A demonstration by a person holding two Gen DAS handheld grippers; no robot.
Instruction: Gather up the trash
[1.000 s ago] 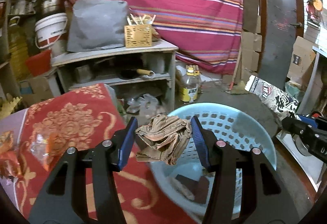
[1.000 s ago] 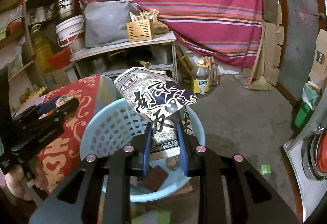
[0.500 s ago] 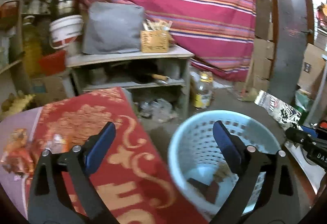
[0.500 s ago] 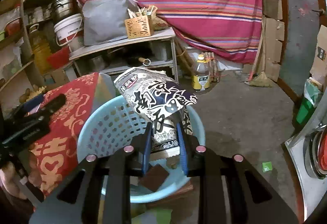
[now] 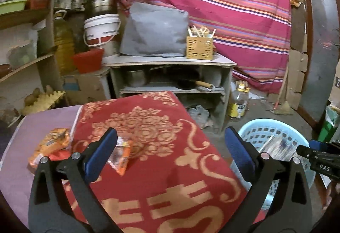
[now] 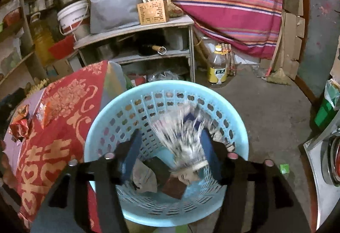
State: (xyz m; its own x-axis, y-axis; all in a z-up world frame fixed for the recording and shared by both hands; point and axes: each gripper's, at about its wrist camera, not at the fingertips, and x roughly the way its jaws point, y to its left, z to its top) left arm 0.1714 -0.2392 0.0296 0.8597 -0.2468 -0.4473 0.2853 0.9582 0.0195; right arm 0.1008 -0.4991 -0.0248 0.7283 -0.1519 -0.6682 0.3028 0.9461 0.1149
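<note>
My right tongs (image 6: 170,156) just opened, printed bag (image 6: 182,137) dropping into basket (image 6: 102,126); left tongs (image 5: 170,152) wide, empty, wrapper (image 5: 121,156) at nine o'clock next.

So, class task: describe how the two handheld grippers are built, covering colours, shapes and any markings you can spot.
The left gripper has matte black angular arms with triangular cut-outs, round silver rivets and flat blue pads on its fingers. The right gripper has the same black frame and blue finger pads, but pinkish rivets. Seen from the left wrist view, its black body bears white letters "DAS". No cables or sleeves show.
</note>
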